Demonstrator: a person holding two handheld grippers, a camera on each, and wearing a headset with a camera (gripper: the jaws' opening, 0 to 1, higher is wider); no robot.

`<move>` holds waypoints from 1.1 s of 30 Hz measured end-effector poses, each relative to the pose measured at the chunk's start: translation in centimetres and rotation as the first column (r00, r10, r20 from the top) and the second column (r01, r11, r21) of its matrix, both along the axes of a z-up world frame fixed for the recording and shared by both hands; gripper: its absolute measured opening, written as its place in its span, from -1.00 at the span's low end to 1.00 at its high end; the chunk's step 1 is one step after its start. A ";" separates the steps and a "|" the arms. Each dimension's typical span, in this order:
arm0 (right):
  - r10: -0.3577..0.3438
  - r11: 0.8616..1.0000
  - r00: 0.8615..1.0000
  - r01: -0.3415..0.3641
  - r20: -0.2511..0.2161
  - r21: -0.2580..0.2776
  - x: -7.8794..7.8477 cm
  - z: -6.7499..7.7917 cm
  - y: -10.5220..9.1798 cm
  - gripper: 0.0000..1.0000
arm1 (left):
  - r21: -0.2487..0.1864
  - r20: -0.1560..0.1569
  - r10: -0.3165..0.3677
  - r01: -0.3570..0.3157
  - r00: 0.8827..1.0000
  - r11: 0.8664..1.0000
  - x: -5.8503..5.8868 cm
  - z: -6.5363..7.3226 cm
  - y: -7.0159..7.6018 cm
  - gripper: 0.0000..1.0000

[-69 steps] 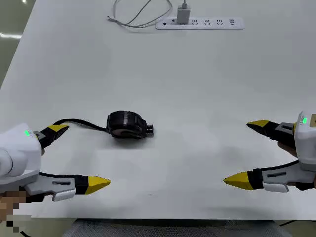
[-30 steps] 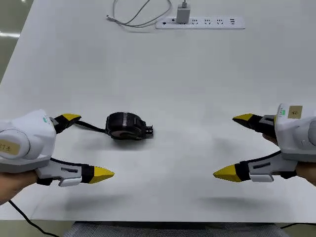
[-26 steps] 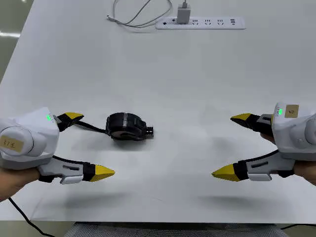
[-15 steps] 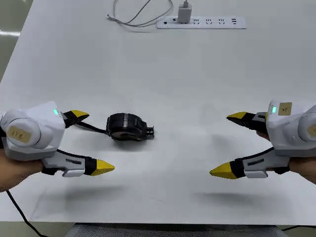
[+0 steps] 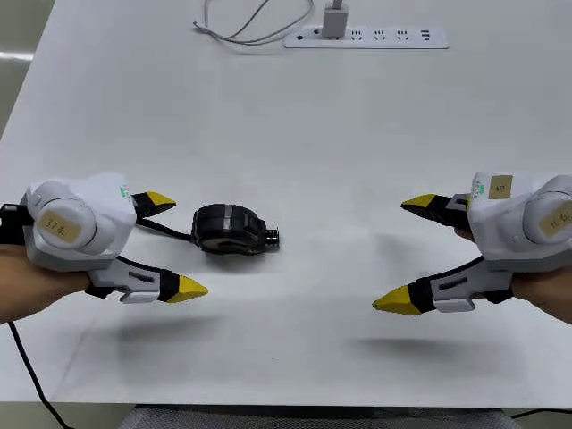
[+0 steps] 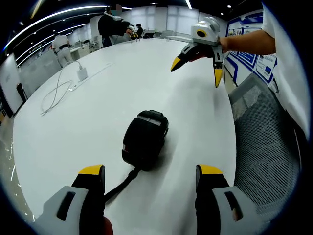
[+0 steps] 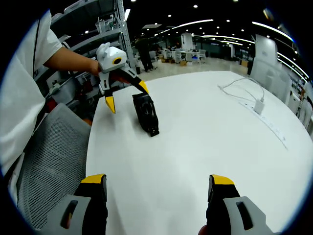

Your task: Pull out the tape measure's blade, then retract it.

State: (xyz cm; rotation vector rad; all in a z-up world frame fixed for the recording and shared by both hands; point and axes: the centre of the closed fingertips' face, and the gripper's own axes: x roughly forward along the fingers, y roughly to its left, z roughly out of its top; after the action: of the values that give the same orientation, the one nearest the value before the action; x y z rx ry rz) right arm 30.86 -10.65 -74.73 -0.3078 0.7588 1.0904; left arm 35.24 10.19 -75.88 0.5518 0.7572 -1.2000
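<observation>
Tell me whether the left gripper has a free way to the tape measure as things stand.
Probably yes. The left gripper stands open, and the tape measure lies straight ahead of its jaws on the table. Its black strap trails back between the jaws, unlikely to block a grasp.

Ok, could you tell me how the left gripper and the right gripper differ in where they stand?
The left gripper is close beside the tape measure, whose strap runs toward it; the right gripper is well away from it. The left gripper points toward the person's right, the right gripper toward the left, so they face each other. Both are open and hold nothing.
</observation>
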 end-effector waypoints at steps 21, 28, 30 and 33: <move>0.050 0.999 0.999 -0.050 0.001 -0.017 1.1 -0.5 1.0 0.67 | 0.063 -0.004 -0.100 0.100 0.995 0.993 1.3 -1.4 -0.9 0.06; 0.053 0.998 0.999 -0.053 -0.005 -0.018 1.1 -0.8 0.9 0.67 | 0.079 0.001 -0.129 0.129 0.992 0.988 1.7 -1.9 -1.3 -0.04; 0.051 0.999 0.999 -0.051 -0.006 -0.018 1.1 -0.9 0.9 0.67 | 0.082 0.001 -0.135 0.135 0.991 0.988 1.8 -2.1 -1.4 -0.05; 0.049 0.999 0.999 -0.049 -0.009 -0.015 1.1 -0.9 0.9 0.67 | 0.084 -0.006 -0.146 0.146 0.989 0.986 1.7 -2.3 -1.6 -0.10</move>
State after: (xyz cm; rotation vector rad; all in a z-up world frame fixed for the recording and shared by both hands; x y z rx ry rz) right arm 31.95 -9.73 -75.66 -0.3362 0.7706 1.1332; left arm 36.99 8.56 -78.16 0.6865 0.7799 -1.3075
